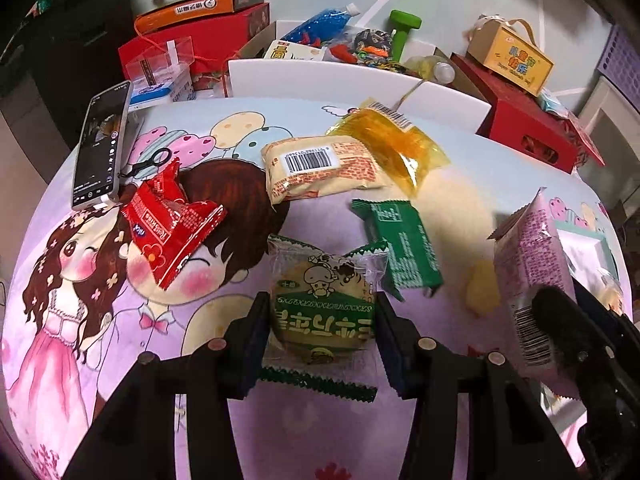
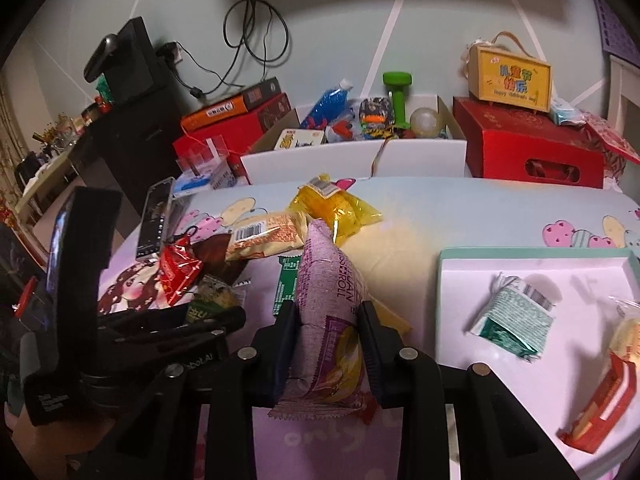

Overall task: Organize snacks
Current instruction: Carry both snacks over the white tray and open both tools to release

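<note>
My left gripper (image 1: 322, 320) is shut on a round cake in a clear and green wrapper (image 1: 322, 312), low over the cartoon tablecloth. My right gripper (image 2: 329, 334) is shut on a purple roll packet (image 2: 326, 292), held upright above the table; the same packet shows at the right of the left wrist view (image 1: 528, 276). Loose on the table lie a red packet (image 1: 172, 224), a beige barcode packet (image 1: 320, 170), a yellow packet (image 1: 396, 144) and a dark green packet (image 1: 404, 248). A white tray with a mint rim (image 2: 532, 254) at the right holds several snacks.
A phone (image 1: 102, 146) lies at the table's left edge. Behind the table stand a white box of toys (image 2: 360, 160), red boxes (image 2: 532, 148) and a yellow gift box (image 2: 510, 78). The left gripper's body (image 2: 120, 320) fills the lower left of the right wrist view.
</note>
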{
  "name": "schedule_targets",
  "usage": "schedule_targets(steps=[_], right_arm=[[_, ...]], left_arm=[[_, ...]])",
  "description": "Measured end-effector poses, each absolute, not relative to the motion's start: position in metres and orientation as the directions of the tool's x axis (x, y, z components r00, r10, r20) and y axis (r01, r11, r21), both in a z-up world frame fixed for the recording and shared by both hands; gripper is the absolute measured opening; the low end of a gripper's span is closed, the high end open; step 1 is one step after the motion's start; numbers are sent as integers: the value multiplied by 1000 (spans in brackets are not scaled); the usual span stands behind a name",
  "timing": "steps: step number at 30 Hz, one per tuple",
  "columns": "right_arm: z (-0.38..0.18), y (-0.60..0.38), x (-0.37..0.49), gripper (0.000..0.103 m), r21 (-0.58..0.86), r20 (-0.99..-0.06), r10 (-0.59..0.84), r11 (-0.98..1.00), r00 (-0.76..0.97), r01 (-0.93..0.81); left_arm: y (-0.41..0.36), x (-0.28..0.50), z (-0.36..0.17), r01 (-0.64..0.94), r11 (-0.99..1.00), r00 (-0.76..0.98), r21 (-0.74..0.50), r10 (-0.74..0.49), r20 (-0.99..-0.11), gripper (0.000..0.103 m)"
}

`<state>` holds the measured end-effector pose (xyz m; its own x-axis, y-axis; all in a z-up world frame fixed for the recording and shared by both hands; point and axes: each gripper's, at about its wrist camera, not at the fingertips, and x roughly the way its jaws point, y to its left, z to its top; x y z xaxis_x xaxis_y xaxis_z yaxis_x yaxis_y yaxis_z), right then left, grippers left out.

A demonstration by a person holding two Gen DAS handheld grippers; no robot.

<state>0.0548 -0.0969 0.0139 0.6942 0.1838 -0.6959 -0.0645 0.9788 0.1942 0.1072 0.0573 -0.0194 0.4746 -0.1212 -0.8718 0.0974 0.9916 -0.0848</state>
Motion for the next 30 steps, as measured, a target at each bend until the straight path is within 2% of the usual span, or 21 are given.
schedule_targets(steps=[13,22,30], right_arm=[[28,-106,18,34,209,-685,172,977,708,-36],[29,-112,15,34,204,-680,170,978,713,-39],[37,-146,11,34,203,-666,114,979,737,33]], left_arm=[[46,75,19,134,988,552,-78,-140,-822,52],[35,72,30,156,986,579,-51,-134,-804,52],[3,66,35,231,972,586,-50,-180,-790,52]])
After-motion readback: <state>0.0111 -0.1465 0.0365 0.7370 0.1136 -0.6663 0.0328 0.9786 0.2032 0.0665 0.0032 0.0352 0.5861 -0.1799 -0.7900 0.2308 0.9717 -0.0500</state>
